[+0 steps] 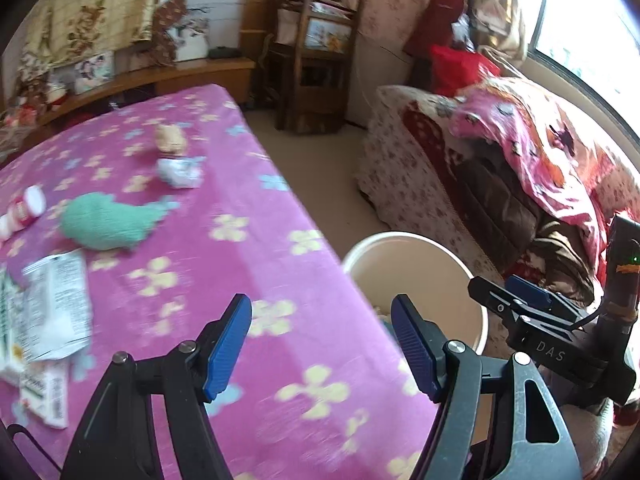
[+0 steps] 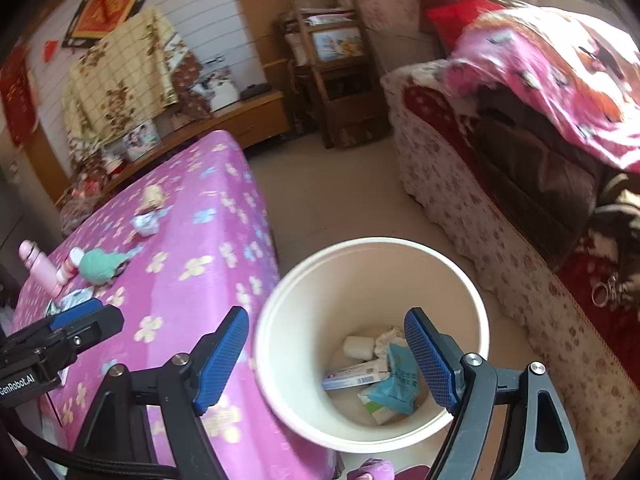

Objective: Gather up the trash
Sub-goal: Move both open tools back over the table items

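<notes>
Right wrist view: right gripper (image 2: 326, 358) hangs over the cream bin (image 2: 276, 364) on the floor just beside the bed, jaws spread wide, nothing between the pads. Bin already holds a flat box, a teal packet, a small white bottle and crumpled paper. Left gripper (image 1: 322, 346) is over the bed edge (image 1: 280, 264), jaws also apart and empty

Trash left on the pink spread: white wrappers (image 1: 56, 300) at the near left, crumpled white wad (image 1: 180, 172) farther back, tan lump (image 1: 171, 140) just behind it, a small red-and-white bottle (image 1: 24, 212) at the left edge

Risks, as I judge them:
- teal knit thing (image 1: 104, 222) sits among the trash; might not be trash, could get binned by mistake
- wrappers lie flat on soft fabric, so pads could pinch the spread along with them, or slip off
- bottle is round, could roll away from a sloppy pinch
- the two grippers are near each other by the bin; could clash

Bottle lies on its side, long axis running from lower left to upper right in the left wrist view, wide white end toward the teal thing. Which end is the cap I can't tell
</notes>
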{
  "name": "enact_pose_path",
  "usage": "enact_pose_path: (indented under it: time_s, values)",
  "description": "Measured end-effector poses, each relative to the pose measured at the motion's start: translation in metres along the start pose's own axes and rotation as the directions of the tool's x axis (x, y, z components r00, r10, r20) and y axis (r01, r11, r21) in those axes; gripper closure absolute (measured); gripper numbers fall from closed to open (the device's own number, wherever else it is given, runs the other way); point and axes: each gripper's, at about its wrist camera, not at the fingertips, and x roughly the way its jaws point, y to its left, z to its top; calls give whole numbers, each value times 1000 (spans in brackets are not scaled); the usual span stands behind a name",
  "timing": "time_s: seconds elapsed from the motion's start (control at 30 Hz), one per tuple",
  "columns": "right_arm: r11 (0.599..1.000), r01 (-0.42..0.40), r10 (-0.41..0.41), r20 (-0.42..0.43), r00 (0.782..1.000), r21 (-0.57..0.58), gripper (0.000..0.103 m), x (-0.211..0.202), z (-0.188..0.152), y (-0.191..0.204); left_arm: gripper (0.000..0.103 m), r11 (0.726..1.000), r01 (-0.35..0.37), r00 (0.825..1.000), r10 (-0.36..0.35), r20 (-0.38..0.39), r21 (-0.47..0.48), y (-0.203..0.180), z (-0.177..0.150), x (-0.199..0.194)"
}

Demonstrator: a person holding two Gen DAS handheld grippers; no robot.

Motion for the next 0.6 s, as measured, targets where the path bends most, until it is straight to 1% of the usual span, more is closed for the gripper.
enact_pose_path:
  time_s: [0.1,0.2,0.3,0.4,0.6]
  values:
    - [999,-26,26,-7,1000,-27,20,-3,0,22,30,999,-47,999,47,15,-20,24,-10,-21]
    - [996,-84,83,-28,996,-35,20,-2,0,47,30,996,-72,997,73,11,-53,51,-21,-39]
    - [990,-126,123,-44,991,-60,20,-1,-3,71,30,988,-115,993,116,6,-99,81,-29,-55]
    - [980,-179,173,-73,982,-85,20,4,-6,100,30,975,-161,986,164,8,-155,115,-35,-71]
    - [951,-272,254,-127,959,-147,20,15,-14,160,30,932,-251,966,259,-6,-261,181,-43,-94]
